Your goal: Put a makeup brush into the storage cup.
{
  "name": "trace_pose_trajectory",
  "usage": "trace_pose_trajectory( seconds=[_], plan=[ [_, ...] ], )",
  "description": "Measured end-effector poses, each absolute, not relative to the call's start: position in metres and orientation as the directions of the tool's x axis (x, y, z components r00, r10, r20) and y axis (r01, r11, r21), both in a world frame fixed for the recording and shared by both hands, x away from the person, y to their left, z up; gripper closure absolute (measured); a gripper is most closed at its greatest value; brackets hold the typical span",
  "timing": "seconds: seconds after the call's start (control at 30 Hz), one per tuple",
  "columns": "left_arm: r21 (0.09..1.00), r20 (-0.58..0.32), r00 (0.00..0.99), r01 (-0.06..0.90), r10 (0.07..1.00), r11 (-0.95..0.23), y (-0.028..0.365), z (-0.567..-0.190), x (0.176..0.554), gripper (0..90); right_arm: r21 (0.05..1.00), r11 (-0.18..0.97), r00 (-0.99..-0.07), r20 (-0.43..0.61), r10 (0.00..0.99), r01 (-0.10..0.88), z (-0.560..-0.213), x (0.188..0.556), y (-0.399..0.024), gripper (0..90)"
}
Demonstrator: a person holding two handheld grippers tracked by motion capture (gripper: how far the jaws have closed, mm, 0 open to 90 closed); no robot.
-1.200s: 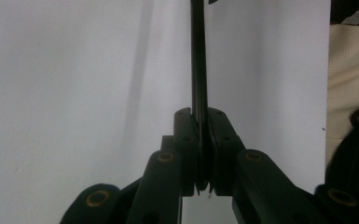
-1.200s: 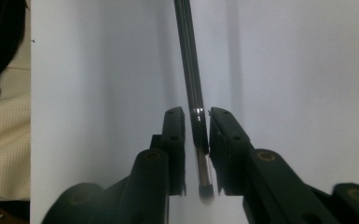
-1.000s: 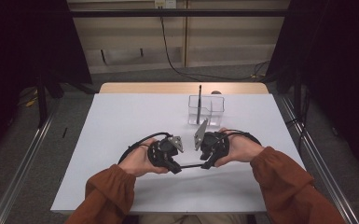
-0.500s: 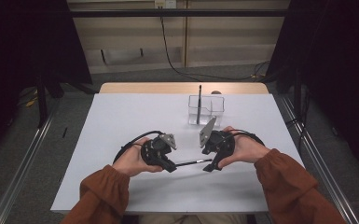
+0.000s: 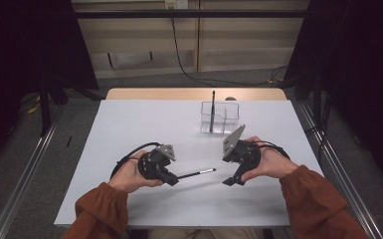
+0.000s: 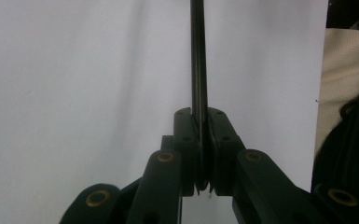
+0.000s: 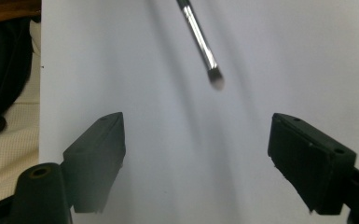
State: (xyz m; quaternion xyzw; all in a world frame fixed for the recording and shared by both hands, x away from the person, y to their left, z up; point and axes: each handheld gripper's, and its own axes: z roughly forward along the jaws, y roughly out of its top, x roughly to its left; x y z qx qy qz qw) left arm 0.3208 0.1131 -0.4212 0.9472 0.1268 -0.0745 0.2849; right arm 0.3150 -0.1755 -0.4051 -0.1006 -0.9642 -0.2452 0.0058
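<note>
The white tabletop (image 5: 129,129) carries a clear plastic holder (image 5: 220,117) near its far edge, with one dark brush (image 5: 212,107) standing upright in it. The left tongs (image 5: 173,179) are pressed together on the black handle of a thin brush (image 5: 196,174), which points level toward the right tongs (image 5: 231,180) without touching them. The right tongs have just been opening and are spread wide, with nothing between them. The soft tip of this brush (image 7: 217,82) hangs just beyond them.
</note>
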Motion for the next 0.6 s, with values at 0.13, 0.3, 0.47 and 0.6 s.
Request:
trace_pose_trajectory(
  seconds=[0.13,0.3,0.47,0.6],
  plan=[
    [0.534,-0.212,0.954,0.296,0.214,-0.792,0.121,-0.42,0.32,83.9,0.486,0.848,-0.975,0.058,0.213,0.214,-0.407,0.313,-0.181,15.9],
    [0.55,-0.209,0.952,0.305,0.225,-0.778,0.128,-0.42,0.317,83.9,0.519,0.824,-0.971,0.056,0.231,0.226,-0.406,0.311,-0.186,12.9],
    [0.576,-0.207,0.947,0.32,0.245,-0.752,0.138,-0.418,0.311,83.9,0.539,0.807,-0.966,0.057,0.253,0.243,-0.409,0.308,-0.193,9.4],
    [0.595,-0.206,0.944,0.331,0.259,-0.732,0.146,-0.419,0.308,83.9,0.54,0.805,-0.965,0.057,0.257,0.246,-0.412,0.306,-0.197,7.6]
  ],
)
